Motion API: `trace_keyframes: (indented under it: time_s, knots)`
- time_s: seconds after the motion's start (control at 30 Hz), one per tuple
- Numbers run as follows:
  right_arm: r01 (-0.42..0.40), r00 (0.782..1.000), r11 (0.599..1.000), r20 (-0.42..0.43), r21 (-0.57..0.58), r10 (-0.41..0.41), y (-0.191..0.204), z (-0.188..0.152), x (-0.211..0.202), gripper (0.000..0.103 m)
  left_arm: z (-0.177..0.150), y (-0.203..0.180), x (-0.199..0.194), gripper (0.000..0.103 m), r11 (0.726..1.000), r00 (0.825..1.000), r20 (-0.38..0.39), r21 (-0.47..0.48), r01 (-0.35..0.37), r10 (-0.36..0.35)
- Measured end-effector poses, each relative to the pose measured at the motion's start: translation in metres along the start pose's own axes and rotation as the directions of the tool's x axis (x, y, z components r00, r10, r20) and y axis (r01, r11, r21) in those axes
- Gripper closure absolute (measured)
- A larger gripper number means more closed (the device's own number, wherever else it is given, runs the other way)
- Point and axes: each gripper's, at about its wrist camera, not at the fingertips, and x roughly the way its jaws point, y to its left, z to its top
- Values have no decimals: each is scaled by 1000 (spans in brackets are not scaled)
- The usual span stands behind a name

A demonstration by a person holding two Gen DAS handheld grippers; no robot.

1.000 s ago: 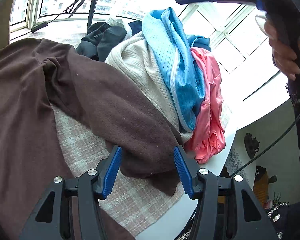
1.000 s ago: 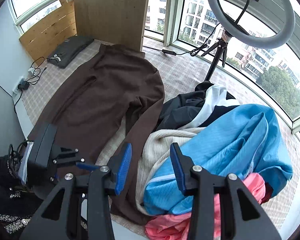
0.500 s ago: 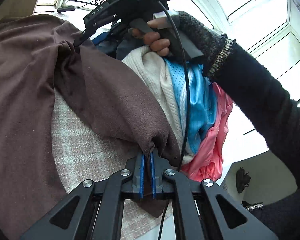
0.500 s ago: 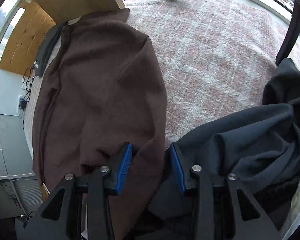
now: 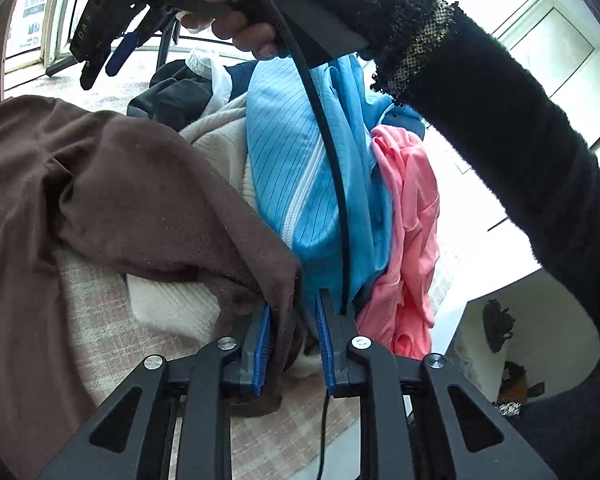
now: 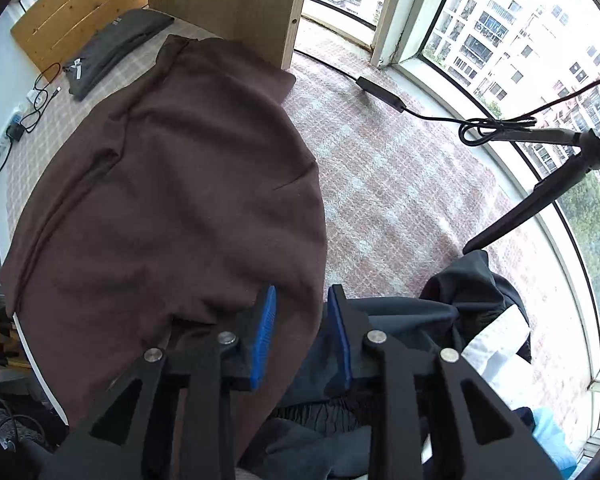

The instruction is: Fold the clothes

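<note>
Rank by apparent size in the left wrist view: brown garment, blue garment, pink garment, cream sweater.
1. brown garment, fills most of the left half, though it lies nearest the camera.
2. blue garment.
3. pink garment and cream sweater: similar visible area, and the sweater is mostly covered, so no ranking between them.

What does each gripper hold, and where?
Left gripper, jaws opening: hem of brown garment hangs loose between them. Right gripper, jaws opening: its edge between them; grip unclear.
</note>
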Motion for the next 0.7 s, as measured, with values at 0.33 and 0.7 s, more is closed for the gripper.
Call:
trace_keyframes:
  time_s: [0.33,0.7]
  knots:
    - [-91,992,982,103,165,74,-39,32,44,76,-13,121,-58,67,918,928,-19,-135,-372,373]
    - [-123,983,980,154,154,99,-28,118,95,76,1,224,-107,69,812,841,-32,-242,-531,540]
